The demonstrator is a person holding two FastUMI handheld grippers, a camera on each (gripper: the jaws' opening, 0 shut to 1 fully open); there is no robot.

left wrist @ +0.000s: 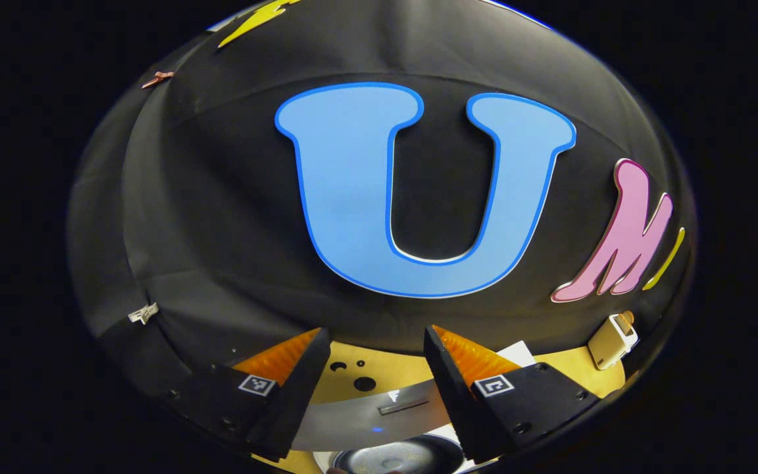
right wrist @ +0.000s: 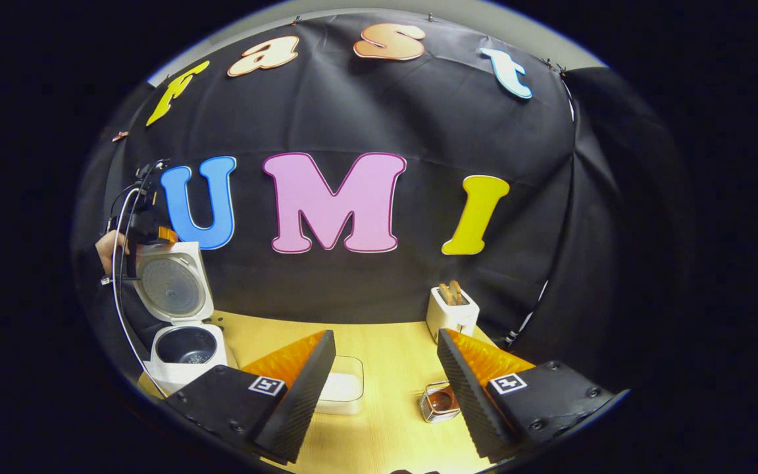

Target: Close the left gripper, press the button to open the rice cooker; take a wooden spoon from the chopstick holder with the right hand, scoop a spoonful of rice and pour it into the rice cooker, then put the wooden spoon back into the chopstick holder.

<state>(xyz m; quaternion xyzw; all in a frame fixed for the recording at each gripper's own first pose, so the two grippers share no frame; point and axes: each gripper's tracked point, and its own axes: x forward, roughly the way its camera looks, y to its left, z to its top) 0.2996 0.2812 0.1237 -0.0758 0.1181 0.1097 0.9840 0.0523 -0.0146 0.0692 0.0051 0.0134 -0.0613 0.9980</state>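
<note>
Rice cooker (right wrist: 185, 332) is standing open at the near left corner of the desk (right wrist: 392, 342) in the right gripper view: lid (right wrist: 172, 283) tipped up and back, dark inner pot (right wrist: 187, 345) exposed. So the button-press step reads as done, judging from the raised lid alone.

Left tool (left wrist: 376, 359) is hanging above the cooker, looking mostly at the booth wall. Its fingers are spread apart with nothing between them; below them the grey top of the cooker and the rim of the pot (left wrist: 392, 457) are showing. In the right gripper view a hand (right wrist: 110, 250) is holding that left tool up behind the lid, just at the lid's top edge; whether it is touching the lid cannot be told.

Right tool (right wrist: 382, 365) is hovering low over the desk, well apart from the cooker, fingers wide and empty. Between the fingers, farther on, a clear shallow container (right wrist: 343, 388) is lying on the desk, its contents too pale to identify. Just beside the right finger a small wire-sided holder (right wrist: 439, 401) is sitting; probably the chopstick holder, though no spoon handle can be made out. A white toaster (right wrist: 453, 315) with slices in it is standing at the back.

Step in hand, as judged: the start of fetching the wooden spoon. Next move is calling for the right tool to swing toward the holder at its right, come down over it with fingers aligned to a handle, and clench before lifting straight out.
</note>
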